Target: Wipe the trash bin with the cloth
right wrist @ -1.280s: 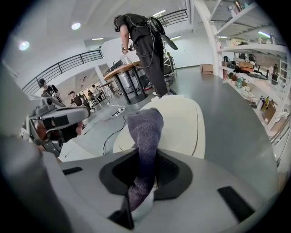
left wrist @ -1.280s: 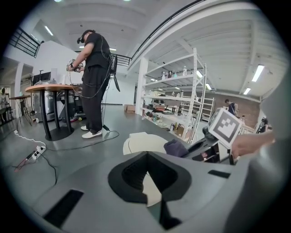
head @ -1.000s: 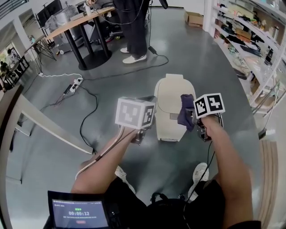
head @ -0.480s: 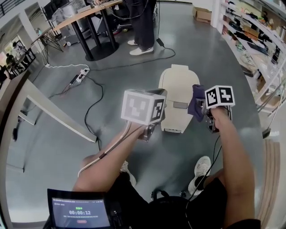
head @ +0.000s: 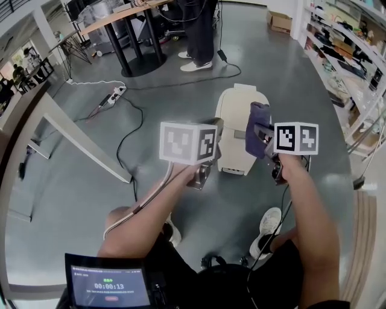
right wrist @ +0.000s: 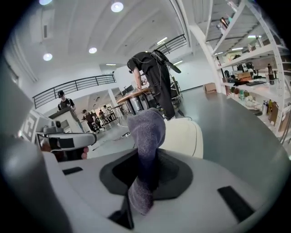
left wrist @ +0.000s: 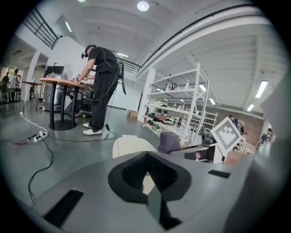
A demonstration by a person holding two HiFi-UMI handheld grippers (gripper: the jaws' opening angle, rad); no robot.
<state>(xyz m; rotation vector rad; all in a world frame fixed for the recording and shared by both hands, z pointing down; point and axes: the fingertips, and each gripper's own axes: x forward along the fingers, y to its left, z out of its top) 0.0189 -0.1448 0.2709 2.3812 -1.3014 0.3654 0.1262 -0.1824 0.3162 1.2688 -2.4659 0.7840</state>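
Trash bin (head: pixel 232 121): one cream-coloured bin with its lid down is standing on the grey floor (head: pixel 289 205), just above the middle of the head view.

Two hand-held grippers are hovering in front of it, each carrying one marker cube. The right gripper (right wrist: pixel 138 195) is clamping one purple-grey cloth (right wrist: pixel 146 136) between its jaws. The cloth is sticking up out of them in a bunched fold. In the head view that cloth (head: pixel 258 119) is overlapping the bin's upper right edge; whether it is touching the bin cannot be told.

The left gripper (left wrist: pixel 152 200) is holding its jaws together with nothing between them. It is sitting just left of the bin, level with the right gripper.

Farther out, one black cable (head: pixel 123 142) is trailing across the floor from one white power strip (head: pixel 113 96) at the upper left. One person (head: pixel 202 30) is standing at one round-based table (head: pixel 114 18) along the top edge. Shelving (head: pixel 356 60) is filling the upper right. One small screen (head: pixel 108 288) is glowing at the bottom left.
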